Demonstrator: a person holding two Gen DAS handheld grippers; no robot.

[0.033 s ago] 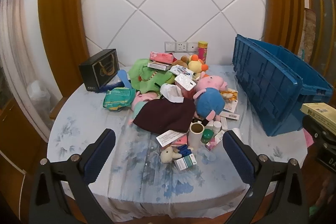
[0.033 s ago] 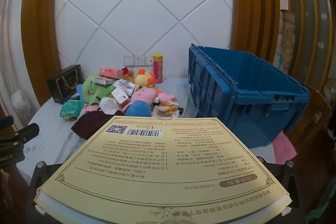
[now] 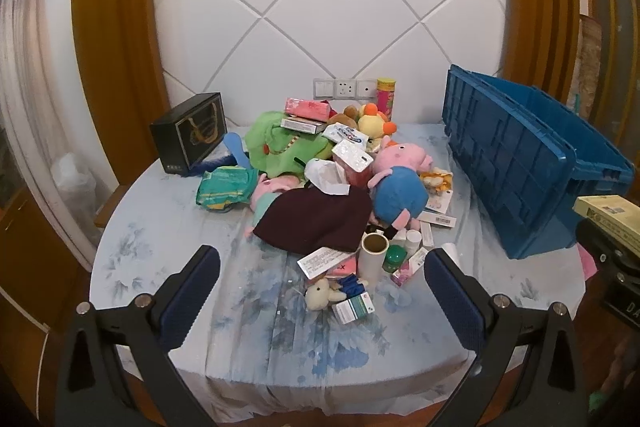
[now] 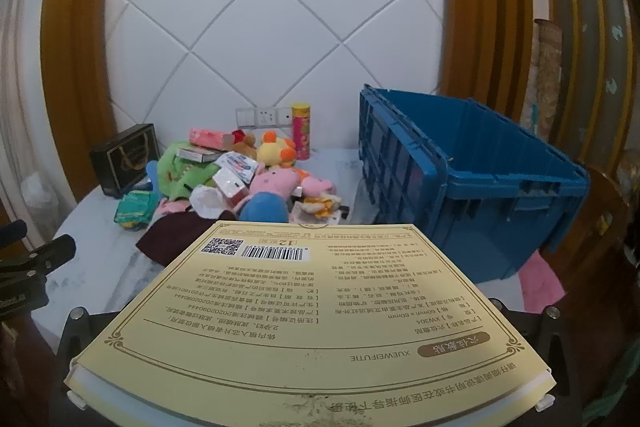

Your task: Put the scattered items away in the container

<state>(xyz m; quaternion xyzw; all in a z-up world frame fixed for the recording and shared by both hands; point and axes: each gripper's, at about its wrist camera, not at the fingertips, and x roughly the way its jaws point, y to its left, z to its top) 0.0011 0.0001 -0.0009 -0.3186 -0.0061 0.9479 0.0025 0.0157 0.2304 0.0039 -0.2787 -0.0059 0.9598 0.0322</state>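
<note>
A pile of scattered items (image 3: 328, 187) lies on the round table: plush toys, a dark red cloth (image 3: 316, 219), small boxes and bottles. It also shows in the right wrist view (image 4: 240, 183). A blue crate (image 3: 532, 163) stands at the table's right, open, also in the right wrist view (image 4: 480, 179). My left gripper (image 3: 320, 291) is open and empty above the table's near edge. My right gripper is shut on a flat yellow box (image 4: 312, 311), which hides its fingers; the box shows at the right edge of the left wrist view (image 3: 612, 217).
A black gift box (image 3: 188, 133) stands at the table's back left. A tall pink and yellow can (image 3: 386, 99) stands by the wall sockets. A pink cloth (image 4: 540, 279) lies near the crate's front. A wooden chair (image 4: 612, 211) is at the right.
</note>
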